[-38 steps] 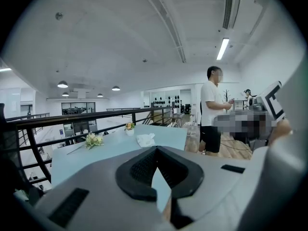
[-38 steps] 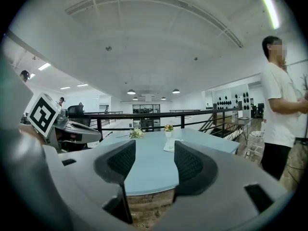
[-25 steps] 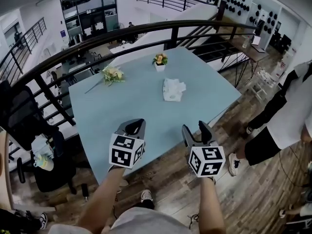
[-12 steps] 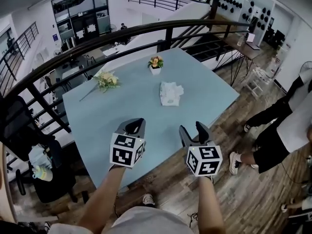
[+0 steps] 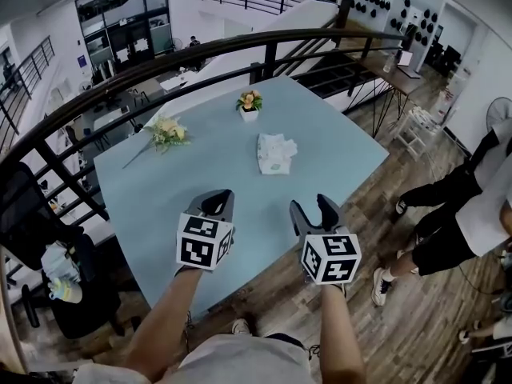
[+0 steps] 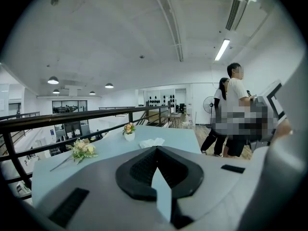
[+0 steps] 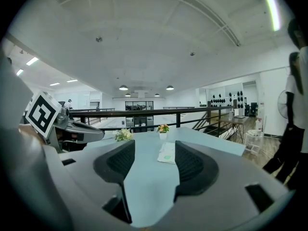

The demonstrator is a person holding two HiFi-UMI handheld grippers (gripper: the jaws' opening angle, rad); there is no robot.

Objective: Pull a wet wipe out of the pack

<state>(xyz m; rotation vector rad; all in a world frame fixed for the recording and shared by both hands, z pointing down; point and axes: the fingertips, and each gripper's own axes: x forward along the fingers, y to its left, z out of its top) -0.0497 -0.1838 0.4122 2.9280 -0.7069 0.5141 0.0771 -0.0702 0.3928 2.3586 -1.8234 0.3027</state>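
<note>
Over the last second the person has stepped a little nearer. The wet wipe pack (image 5: pixel 274 154) has slid slightly down and left in the head view. Both claws have drifted with it but remain well short of it, over the near edge of the worktop (image 5: pixel 144 182).

The pack lies flat near the middle of the light blue worktop, untouched. Crumpled white shows at its top, which may be a wipe already standing up, though it is too small to be sure. A small pot of flowers (image 5: pixel 249 104) stands beyond the pack, and a loose bouquet (image 5: pixel 166 132) lies beyond it to the left. Both are well apart from the pack, so the approach to it is unobstructed.

The left claw (image 5: pixel 215 204) hovers on the person's side of the pack and to its left. Its own view shows the jaws pressed together on nothing. Held shut like that, it is probably meant to press the pack down rather than to pinch.

The right claw (image 5: pixel 312 209) hovers on the person's side of the pack, slightly to its right, with its jaws spread and empty. Its own view frames the distant pack between them, so it looks lined up to take the wipe. The task seems to be at the reaching stage, with no wipe drawn yet.

A bystander (image 5: pixel 472 206) stands off the worktop, to the right of the pack.
</note>
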